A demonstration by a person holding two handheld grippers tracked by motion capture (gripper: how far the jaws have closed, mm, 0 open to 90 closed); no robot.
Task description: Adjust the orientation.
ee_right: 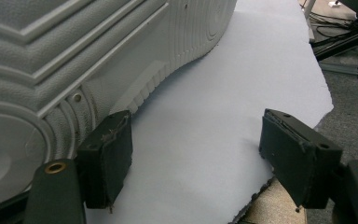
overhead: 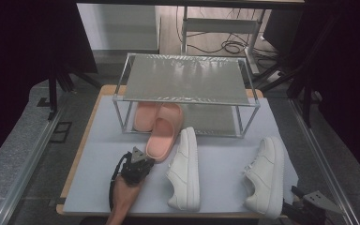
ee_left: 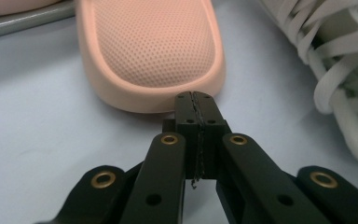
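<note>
Pointing closed left gripper [ee_left: 196, 100] at pink slipper [ee_left: 154, 46], maybe touching

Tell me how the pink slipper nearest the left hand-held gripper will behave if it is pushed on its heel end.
The pink slipper looks like one piece of moulded foam, so it is probably light and should slide across the smooth table cover rather than tip. Its low, flat shape suggests no rolling. Pushed off-centre by the shut left hand-held gripper, it may pivot toward the white sneaker.

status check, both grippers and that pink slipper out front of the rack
Left gripper shut, tips at the pink slipper heel, nothing held. Right gripper open beside the right white sneaker. Other white sneaker close beside the slipper.
</note>
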